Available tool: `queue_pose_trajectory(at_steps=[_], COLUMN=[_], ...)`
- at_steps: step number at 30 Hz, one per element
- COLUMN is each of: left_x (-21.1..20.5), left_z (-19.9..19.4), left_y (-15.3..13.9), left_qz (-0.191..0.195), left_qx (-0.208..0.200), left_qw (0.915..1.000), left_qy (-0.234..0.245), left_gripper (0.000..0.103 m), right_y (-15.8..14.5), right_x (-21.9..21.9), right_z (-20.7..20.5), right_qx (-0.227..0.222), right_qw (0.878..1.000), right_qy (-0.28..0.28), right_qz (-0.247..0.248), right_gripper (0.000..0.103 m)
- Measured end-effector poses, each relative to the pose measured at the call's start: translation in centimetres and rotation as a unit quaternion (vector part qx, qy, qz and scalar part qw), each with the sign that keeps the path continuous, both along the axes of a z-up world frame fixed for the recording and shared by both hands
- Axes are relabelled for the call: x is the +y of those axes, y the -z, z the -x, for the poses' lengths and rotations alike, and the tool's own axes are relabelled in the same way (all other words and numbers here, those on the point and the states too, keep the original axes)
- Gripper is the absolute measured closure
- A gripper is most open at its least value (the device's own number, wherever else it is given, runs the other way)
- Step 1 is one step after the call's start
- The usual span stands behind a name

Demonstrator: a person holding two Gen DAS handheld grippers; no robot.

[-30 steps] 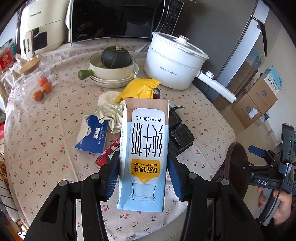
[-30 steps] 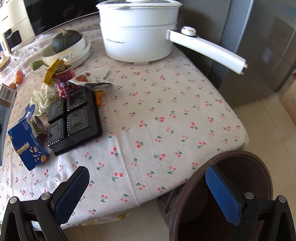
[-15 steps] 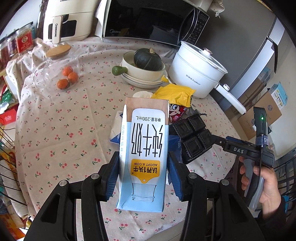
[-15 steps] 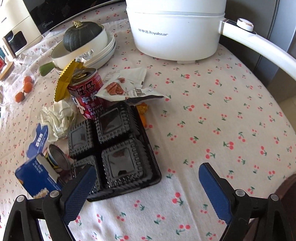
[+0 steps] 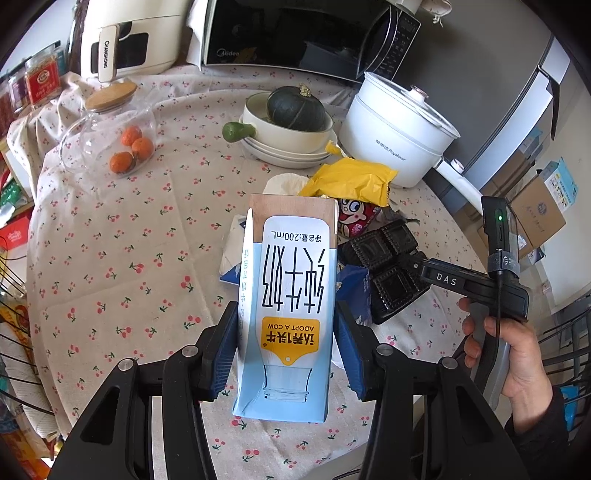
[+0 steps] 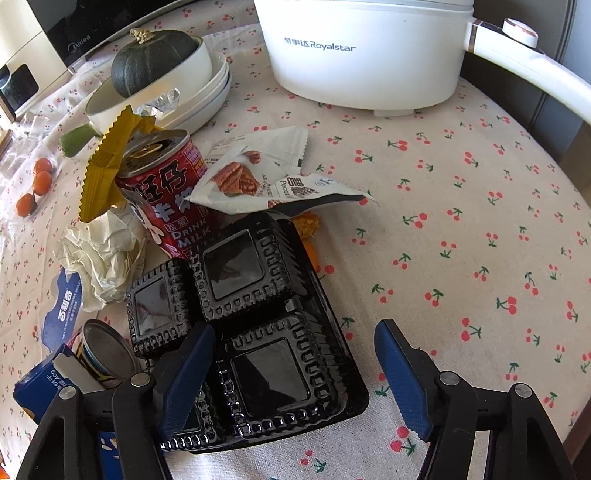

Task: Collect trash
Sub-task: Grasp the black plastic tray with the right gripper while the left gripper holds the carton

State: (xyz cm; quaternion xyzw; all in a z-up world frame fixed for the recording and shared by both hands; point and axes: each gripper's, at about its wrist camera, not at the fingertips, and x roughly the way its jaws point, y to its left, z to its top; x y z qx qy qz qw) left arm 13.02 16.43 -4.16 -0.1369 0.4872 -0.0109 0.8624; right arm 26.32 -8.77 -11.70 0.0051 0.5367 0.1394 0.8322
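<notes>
Clamped between the blue pads of the left gripper (image 5: 286,350): a pale-blue and white cardboard milk carton (image 5: 288,306), upside down, printed "ADOPT A COW" and "200mL", held above the cherry-print tablecloth (image 5: 122,236). Closing over a black moulded plastic four-cell tray (image 6: 255,325): the right gripper (image 6: 295,373), jaws about half open, left pad over the tray, right pad beyond its edge above the cloth, contact impossible to tell. Just left of the tray, a dark-blue cardboard box (image 6: 40,384) and an open tin. Behind it, a red "DRINK MILK" can (image 6: 166,192), a white "Pecan" wrapper (image 6: 258,177), crumpled white paper (image 6: 103,254), a yellow serrated packet (image 6: 107,162). Farther back, a white "Royalstar" electric pot (image 6: 365,51), a "Midea" microwave (image 5: 295,33), a cream "CHANGHONG" appliance (image 5: 122,44).
</notes>
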Motion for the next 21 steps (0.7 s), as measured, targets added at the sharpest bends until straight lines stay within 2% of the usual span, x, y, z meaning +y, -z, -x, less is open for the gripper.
queue_pose_trajectory(at_steps=[2, 4, 8, 21], left_x=[0.0, 0.0, -0.3, -3.0], left_z=[0.0, 0.0, 0.0, 0.1], left_y=[0.1, 0.2, 0.1, -0.6], left_qz=[-0.001, -0.002, -0.002, -0.005], left_qx=[0.002, 0.003, 0.001, -0.015], left_qw=[1.0000, 1.0000, 1.0000, 0.9996], left_qy=[-0.001, -0.001, 0.001, 0.025], left_gripper=[0.050, 0.050, 0.050, 0.050], right_y=[0.1, -0.1, -0.7, -4.3], right_x=[0.0, 0.1, 0.2, -2.7], right_z=[0.0, 0.0, 0.6, 3.2], right_qx=[0.002, 0.006, -0.001, -0.009], right_qw=[1.000, 1.000, 1.000, 0.999], right_qy=[-0.002, -0.008, -0.014, -0.023], right_qz=[-0.007, -0.021, -0.014, -0.040], right_gripper=[0.033, 0.048, 0.052, 0.053])
